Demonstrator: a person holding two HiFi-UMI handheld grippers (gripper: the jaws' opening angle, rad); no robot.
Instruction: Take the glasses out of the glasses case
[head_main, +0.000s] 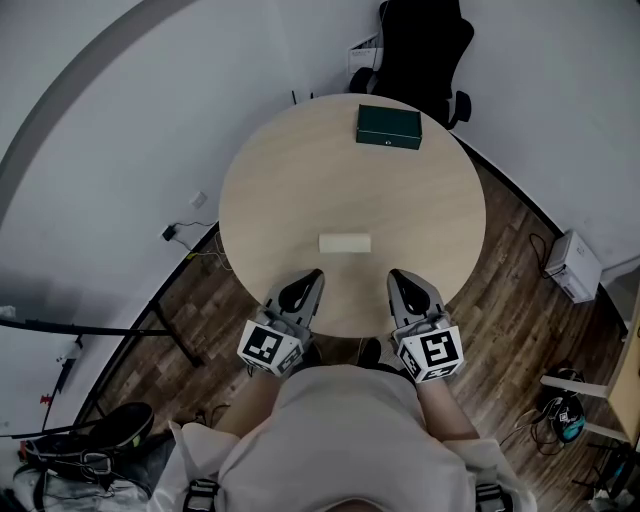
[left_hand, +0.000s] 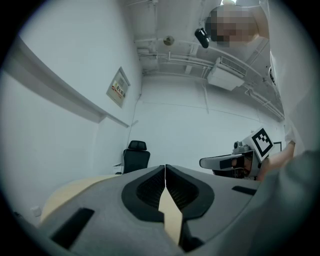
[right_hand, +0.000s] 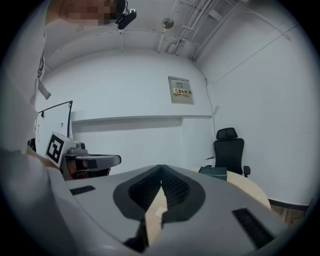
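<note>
Round table (head_main: 290, 190) holds green case (head_main: 389, 127) beyond pale block (head_main: 345, 243).

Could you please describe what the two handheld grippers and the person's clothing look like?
Both the left gripper and the right gripper have smooth grey wedge-shaped jaws with black ribbed pads. Each carries a white cube with black square markers at its rear. The person wears a pale top.

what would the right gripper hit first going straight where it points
Likely the small beige block, seen below the shut jaws of the right gripper; the green case lies right of that line. Height unclear.
</note>
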